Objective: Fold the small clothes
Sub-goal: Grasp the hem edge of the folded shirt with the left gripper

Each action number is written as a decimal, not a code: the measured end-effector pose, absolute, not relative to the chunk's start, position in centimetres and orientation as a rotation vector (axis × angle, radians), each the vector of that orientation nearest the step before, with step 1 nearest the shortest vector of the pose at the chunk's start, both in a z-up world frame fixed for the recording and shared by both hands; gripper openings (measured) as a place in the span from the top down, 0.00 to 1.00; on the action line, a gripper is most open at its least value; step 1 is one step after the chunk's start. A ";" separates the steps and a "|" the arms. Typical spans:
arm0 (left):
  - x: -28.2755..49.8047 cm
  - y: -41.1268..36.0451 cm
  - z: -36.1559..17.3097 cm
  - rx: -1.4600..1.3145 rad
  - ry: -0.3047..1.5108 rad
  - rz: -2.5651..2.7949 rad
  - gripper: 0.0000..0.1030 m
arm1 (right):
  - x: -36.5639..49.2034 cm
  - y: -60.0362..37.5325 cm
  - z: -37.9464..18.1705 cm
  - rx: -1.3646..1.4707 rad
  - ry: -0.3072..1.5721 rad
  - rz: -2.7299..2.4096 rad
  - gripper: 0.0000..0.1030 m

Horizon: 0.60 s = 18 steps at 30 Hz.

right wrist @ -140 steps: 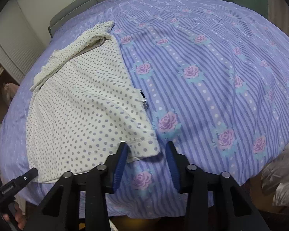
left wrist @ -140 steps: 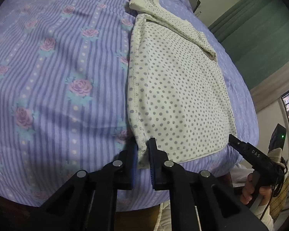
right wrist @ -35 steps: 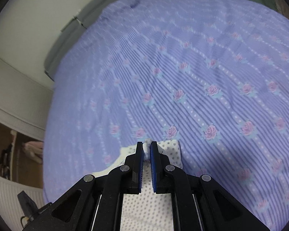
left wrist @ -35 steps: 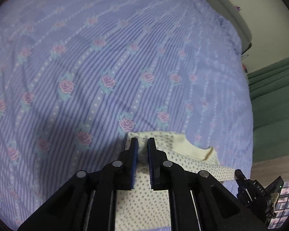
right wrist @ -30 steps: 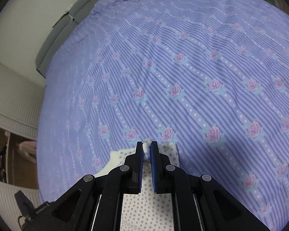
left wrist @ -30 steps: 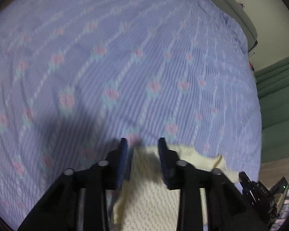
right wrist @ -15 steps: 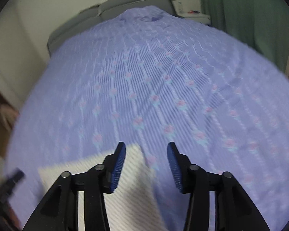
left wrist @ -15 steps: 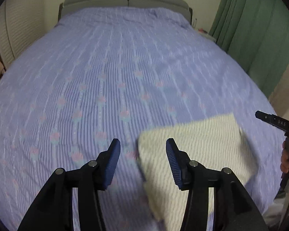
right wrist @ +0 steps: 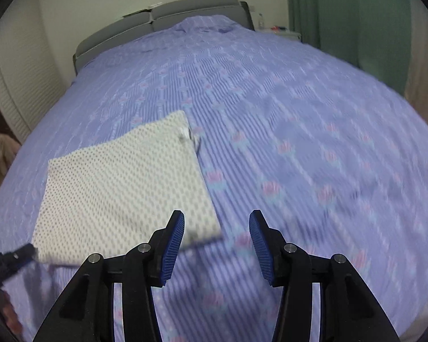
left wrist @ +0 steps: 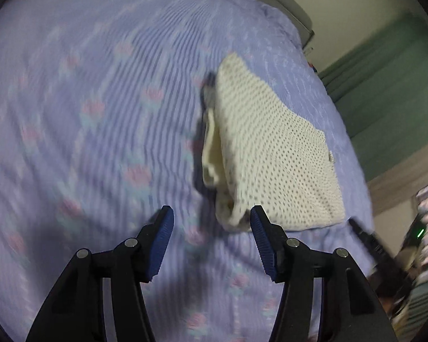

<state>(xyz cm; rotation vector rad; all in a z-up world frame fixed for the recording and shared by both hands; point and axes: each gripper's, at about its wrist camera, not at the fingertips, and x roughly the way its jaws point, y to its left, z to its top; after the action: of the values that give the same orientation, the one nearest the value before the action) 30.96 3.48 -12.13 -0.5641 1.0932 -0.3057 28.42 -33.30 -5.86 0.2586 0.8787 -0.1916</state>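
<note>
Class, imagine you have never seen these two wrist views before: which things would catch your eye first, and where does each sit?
First comes the cream polka-dot garment, folded into a rough rectangle on the near left part of the purple rose-striped bedspread, which fills both views. Next come the blue-padded jaws at the bottom: the left gripper and right gripper both stand open and empty beside the garment's near edge.

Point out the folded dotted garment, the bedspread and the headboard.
folded dotted garment (right wrist: 122,188), right wrist view, middle of its top layer.
bedspread (right wrist: 299,108), right wrist view, bare striped stretch right of the garment.
headboard (right wrist: 191,7), right wrist view, grey padded top edge.
</note>
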 end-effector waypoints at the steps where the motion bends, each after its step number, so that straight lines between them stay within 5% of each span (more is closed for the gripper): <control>1: 31.0 3.5 -12.5 -0.595 1.095 -0.307 0.47 | 27.9 -33.4 -6.5 0.275 0.893 -0.189 0.53; 9: 32.0 2.2 -13.3 -0.725 1.117 -0.308 0.47 | 25.9 -33.7 -7.8 0.292 0.894 -0.187 0.53; 10: 32.1 2.0 -13.2 -0.725 1.114 -0.306 0.49 | 25.6 -33.9 -7.5 0.300 0.875 -0.175 0.53; 13: 32.3 1.6 -13.4 -0.729 1.118 -0.313 0.83 | 25.9 -34.1 -7.2 0.294 0.875 -0.197 0.53; 18: 31.1 2.9 -13.4 -0.758 1.074 -0.329 0.87 | 26.1 -33.6 -7.1 0.300 0.874 -0.191 0.53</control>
<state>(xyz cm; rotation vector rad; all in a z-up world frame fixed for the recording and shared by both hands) 31.12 2.87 -13.36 -0.7577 1.0743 -0.3292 26.07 -33.60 -7.13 0.2996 0.8738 -0.1913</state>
